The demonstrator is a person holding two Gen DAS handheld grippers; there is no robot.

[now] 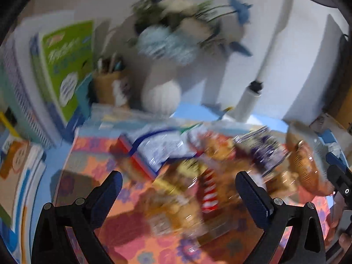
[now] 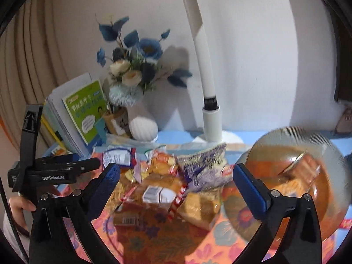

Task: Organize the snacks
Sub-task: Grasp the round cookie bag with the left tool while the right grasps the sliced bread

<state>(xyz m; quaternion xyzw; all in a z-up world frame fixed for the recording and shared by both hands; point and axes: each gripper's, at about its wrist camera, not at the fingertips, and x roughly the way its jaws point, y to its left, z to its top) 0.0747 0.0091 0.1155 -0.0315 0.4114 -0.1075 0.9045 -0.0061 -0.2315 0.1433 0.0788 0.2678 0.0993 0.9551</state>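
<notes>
A pile of snack packets (image 2: 176, 182) lies on an orange flowered mat (image 2: 154, 237): a purple bag (image 2: 204, 165), a white and blue packet (image 2: 118, 156), golden pastry packs (image 2: 198, 206). A round snack in clear wrap (image 2: 292, 189) lies at the right, blurred. My right gripper (image 2: 176, 182) is open above the pile, holding nothing. My left gripper (image 1: 179, 187) is open over the same pile (image 1: 198, 165), in a blurred view. The left gripper's body (image 2: 55, 171) shows at the left of the right wrist view.
At the back stand a white vase of blue flowers (image 2: 140, 123), a green book (image 2: 88, 112), a brown pen cup (image 2: 116, 121) and a white lamp post (image 2: 211, 121). The table (image 2: 176, 135) is light blue, against a white wall.
</notes>
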